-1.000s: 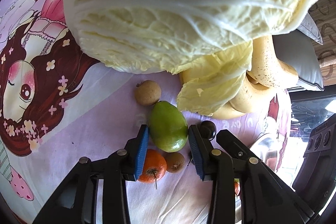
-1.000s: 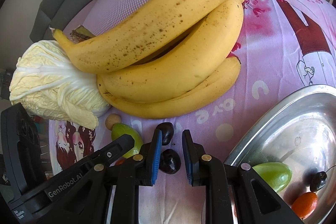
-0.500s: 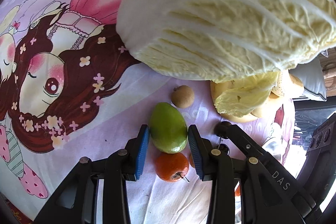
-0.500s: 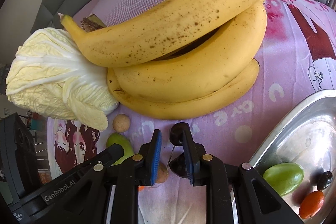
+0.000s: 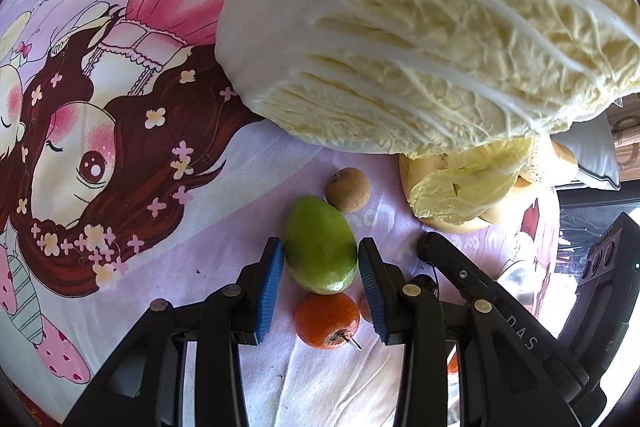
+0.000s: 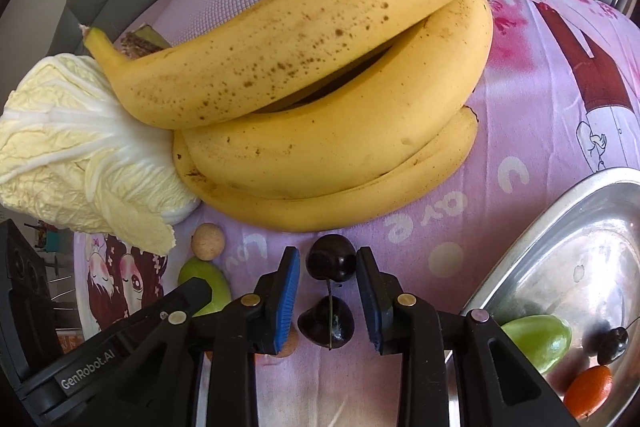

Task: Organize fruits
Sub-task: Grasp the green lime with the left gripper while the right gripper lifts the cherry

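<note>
My left gripper (image 5: 321, 261) is open, its blue pads on either side of a green mango (image 5: 320, 245) that lies on the printed cloth; the pads look close to it but not pressed. A small orange fruit (image 5: 326, 319) lies just behind the mango and a brown round fruit (image 5: 347, 184) just ahead. My right gripper (image 6: 328, 269) is open around two dark cherries: one (image 6: 331, 263) at the fingertips, one (image 6: 326, 323) deeper between the fingers. The metal tray (image 6: 560, 227) at right holds a green fruit (image 6: 538, 341), a cherry (image 6: 612, 341) and an orange fruit (image 6: 590, 389).
A big napa cabbage (image 5: 420, 39) fills the space ahead of the left gripper. A bunch of bananas (image 6: 320, 99) lies ahead of the right gripper, touching the cabbage (image 6: 80, 155). The right gripper's arm (image 5: 480, 287) crosses beside the left one. Sofa cushions lie beyond.
The left gripper turned left then edged forward around the mango. The right gripper opened wider and moved forward, so both cherries now sit between its fingers.
</note>
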Available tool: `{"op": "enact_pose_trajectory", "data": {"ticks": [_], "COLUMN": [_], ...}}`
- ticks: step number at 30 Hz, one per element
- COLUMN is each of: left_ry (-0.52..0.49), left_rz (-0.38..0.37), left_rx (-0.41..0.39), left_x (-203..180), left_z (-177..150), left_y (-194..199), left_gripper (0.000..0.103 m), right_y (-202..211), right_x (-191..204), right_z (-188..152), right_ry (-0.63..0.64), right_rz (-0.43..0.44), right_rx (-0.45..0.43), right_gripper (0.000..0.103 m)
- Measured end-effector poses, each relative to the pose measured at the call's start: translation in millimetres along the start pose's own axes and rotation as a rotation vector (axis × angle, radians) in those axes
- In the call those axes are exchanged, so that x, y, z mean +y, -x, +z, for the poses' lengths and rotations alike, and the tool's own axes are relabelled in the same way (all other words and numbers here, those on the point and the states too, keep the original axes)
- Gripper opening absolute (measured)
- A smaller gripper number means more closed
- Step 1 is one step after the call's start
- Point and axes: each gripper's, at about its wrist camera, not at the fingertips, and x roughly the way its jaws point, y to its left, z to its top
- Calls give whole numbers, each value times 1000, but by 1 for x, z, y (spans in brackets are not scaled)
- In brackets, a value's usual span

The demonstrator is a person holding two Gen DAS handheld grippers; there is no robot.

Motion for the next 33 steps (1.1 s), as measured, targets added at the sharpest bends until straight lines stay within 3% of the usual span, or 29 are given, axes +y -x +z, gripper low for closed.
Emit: {"op": "enact_pose_trajectory", "data": {"ticks": [13,33], "left_ry": [-14,5], "left_rz": [-3,34], "left_rx": [14,4], "left_x": [-14,-14], "left_z": [-7,-28], "left_y": [-23,18], "left_gripper": [41,41], "right_y": [-4,47], "right_x": [5,21], "right_z": [-1,-21], "right_ry": [32,57], "right_rz": [-24,-9], "right_rx": [-1,-19], "right_gripper": [29,28]}}
